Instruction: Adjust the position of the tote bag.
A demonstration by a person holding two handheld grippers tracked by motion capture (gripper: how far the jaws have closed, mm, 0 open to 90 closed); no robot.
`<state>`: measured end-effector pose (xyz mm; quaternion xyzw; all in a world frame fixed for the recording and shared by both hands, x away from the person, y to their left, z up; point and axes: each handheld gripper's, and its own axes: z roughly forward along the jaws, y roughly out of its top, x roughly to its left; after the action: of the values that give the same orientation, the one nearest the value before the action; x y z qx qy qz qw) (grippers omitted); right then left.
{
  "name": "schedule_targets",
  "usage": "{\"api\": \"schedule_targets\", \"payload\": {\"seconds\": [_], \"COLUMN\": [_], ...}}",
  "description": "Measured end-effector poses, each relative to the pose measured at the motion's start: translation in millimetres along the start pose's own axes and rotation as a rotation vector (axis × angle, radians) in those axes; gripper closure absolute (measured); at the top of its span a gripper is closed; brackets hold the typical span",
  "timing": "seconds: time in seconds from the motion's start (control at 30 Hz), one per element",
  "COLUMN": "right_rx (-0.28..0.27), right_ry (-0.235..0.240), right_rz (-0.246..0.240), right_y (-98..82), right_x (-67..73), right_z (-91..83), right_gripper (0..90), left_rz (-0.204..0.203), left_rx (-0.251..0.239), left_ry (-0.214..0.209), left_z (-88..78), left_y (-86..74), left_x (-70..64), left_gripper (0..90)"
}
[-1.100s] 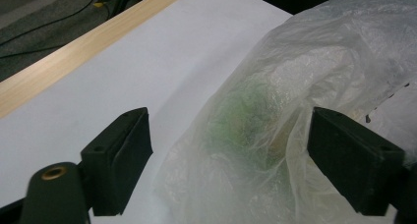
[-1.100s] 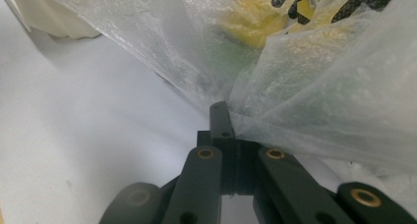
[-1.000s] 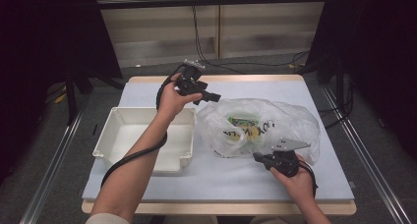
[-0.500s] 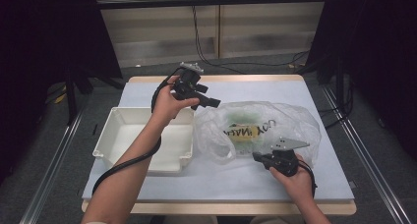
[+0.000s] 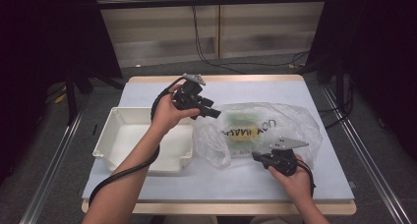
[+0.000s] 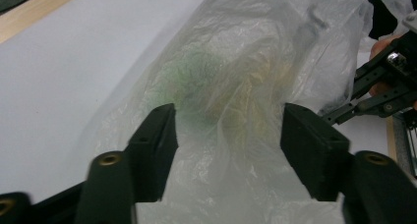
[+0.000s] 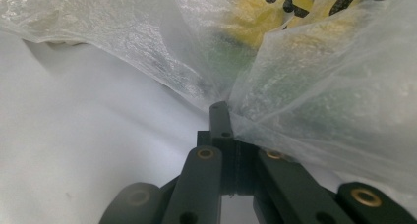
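A clear plastic bag [image 5: 275, 128] with dark print and yellow and green contents lies on the white tabletop. My left gripper [image 5: 214, 112] reaches in at the bag's upper left corner. Its jaws have just been closing, and a fold of the bag [image 6: 231, 111] stands between the pads [image 6: 158, 138] with a gap still showing on both sides. My right gripper [image 5: 256, 156] sits at the bag's near edge, shut on the film [image 7: 295, 86], which bunches at its closed tips [image 7: 220, 117]. The left gripper view also shows the right gripper [image 6: 383, 86] beyond the bag.
A white rectangular tray [image 5: 114, 135] stands left of the bag, under my left forearm. The table's wooden edge [image 5: 221, 78] runs along the far side. Cables [image 5: 123, 172] trail from both grippers. Dark floor and metal rails flank the table.
The left gripper has come nearer and rightward, down onto the bag's upper left corner. The bag has spread flatter and its print now faces up. The right gripper has held still.
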<state>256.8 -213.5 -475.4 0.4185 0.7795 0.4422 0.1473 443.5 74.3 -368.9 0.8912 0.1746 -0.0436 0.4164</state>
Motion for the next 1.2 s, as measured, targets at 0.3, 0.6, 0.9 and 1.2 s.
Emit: {"api": "schedule_targets", "payload": {"seconds": [0.3,0.6,0.9,1.2], "right_rx": [0.000,0.000,-0.007,-0.020], "right_ry": [-0.002,-0.009,-0.024,-0.038], "right_rz": [0.002,0.006,-0.009,-0.019], "right_y": [-1.5,-4.0,-7.5,-11.5], "right_x": [-1.1,3.0,10.3,18.0], "right_z": [-2.0,-6.6,-17.4,-25.2], "right_gripper": [90.0,73.2,51.7,45.7], "left_rz": [0.027,0.015,0.010,0.022], "left_rx": [0.029,0.044,0.009,0.003], "left_ry": [-0.043,-0.042,-0.046,-0.047], "left_z": [5.6,7.2,3.6,5.0], "left_y": [2.8,7.7,16.1,22.0], "left_x": [-4.2,-4.2,-2.6,-2.5], "left_gripper": [80.9,90.0,90.0,90.0]}}
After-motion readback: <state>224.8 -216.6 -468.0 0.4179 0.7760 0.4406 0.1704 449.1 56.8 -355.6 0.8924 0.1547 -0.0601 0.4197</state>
